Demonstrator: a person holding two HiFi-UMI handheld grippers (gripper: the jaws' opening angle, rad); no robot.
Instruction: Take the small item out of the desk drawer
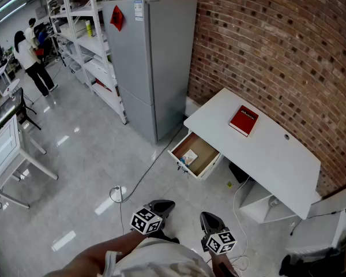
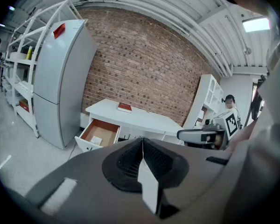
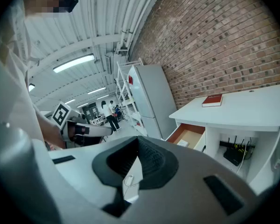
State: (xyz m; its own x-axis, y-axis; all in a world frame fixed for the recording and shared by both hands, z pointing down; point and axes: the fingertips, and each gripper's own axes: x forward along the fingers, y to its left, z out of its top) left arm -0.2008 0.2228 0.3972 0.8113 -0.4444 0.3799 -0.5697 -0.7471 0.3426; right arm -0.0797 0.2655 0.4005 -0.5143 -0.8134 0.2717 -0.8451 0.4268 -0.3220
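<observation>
One white desk (image 1: 274,152); one open drawer (image 1: 204,149); one small item (image 1: 189,157) inside; one red book (image 1: 243,120); one grey fridge (image 1: 161,51); one left gripper (image 1: 161,206); one right gripper (image 1: 209,219); two people (image 1: 29,59).

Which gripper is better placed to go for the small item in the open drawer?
Left, marginally: the left gripper sits nearer the open wooden drawer holding the small white item than the right gripper. Both are shut.

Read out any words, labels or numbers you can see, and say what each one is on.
No text here can be read.
White cover print on the red book on the desk: too small to read.
Print on the sticker on the fridge: blurred, unreadable.
Markings on the small item in the drawer: too small to read.
</observation>
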